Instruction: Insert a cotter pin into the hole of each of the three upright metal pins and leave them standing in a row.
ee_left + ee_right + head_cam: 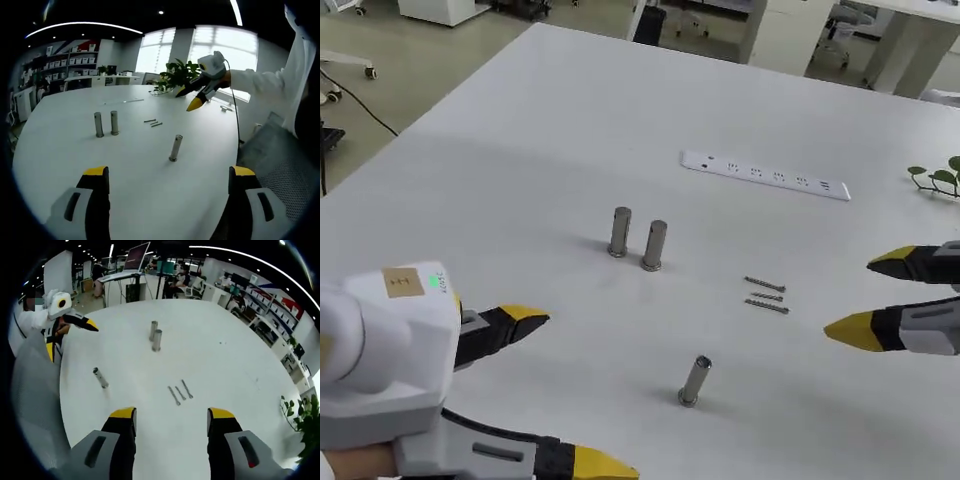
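Note:
Three steel pins stand upright on the white table [520, 150]. Two of them [620, 232] [654, 245] stand close together mid-table, the third pin [695, 381] stands alone nearer to me. Three thin cotter pins [765, 295] lie side by side to the right of the pair, also seen in the right gripper view [180, 392]. My left gripper [570, 395] is open at the lower left, well short of the lone pin [175, 147]. My right gripper [865, 297] is open at the right edge, right of the cotter pins, holding nothing.
A white power strip [765, 175] lies further back on the table. A small green plant [935, 177] sits at the far right edge. Beyond the table are office chairs, desks and shelving.

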Demonstrator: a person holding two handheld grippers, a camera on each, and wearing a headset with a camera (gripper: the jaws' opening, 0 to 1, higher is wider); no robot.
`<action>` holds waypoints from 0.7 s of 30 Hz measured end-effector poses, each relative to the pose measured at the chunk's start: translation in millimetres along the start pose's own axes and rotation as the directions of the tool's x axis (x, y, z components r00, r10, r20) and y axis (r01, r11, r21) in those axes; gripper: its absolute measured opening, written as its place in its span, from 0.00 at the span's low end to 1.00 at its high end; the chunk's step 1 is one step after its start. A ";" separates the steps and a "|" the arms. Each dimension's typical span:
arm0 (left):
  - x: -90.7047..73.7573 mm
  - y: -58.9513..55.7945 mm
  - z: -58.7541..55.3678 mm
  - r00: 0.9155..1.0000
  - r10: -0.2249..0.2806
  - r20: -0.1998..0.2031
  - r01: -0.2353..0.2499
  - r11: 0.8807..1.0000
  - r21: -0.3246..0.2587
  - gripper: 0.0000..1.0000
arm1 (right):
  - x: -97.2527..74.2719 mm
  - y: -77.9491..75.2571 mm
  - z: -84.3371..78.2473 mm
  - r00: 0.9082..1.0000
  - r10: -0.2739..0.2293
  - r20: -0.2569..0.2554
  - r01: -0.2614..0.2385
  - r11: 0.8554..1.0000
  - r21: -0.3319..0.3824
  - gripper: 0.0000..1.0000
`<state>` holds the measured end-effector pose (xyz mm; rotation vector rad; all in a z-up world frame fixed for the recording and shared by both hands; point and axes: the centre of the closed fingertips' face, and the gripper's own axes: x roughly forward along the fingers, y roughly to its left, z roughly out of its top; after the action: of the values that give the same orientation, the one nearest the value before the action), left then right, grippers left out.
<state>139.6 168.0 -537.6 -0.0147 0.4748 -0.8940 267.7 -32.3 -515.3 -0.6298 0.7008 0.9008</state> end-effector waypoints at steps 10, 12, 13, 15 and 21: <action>-3.9 -0.7 -0.9 1.000 0.010 0.020 -0.010 1.000 -0.024 0.99 | 28.6 -18.2 7.2 0.998 0.040 -0.055 -0.043 0.998 -0.037 0.34; -5.0 0.0 -1.3 1.000 0.014 0.023 -0.014 0.999 -0.031 0.99 | 34.1 -18.5 7.9 0.997 0.055 -0.061 -0.057 0.998 -0.027 0.28; -5.3 0.4 -1.3 1.000 0.016 0.024 -0.015 0.999 -0.032 0.99 | 36.3 -18.3 8.1 0.996 0.060 -0.064 -0.062 0.997 -0.038 0.24; -5.9 0.9 -1.7 1.000 0.018 0.021 -0.017 0.999 -0.030 0.99 | 40.4 -19.4 8.0 0.996 0.057 -0.073 -0.061 0.996 -0.059 0.20; -6.9 4.7 -0.2 0.999 0.027 0.025 -0.026 0.999 -0.030 0.99 | 59.3 -23.2 5.7 0.991 0.069 -0.114 -0.080 0.992 -0.095 0.22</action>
<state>139.4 176.2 -536.0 -0.0468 0.4639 -0.8599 315.0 -11.0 -552.6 -0.7500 0.7862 0.9806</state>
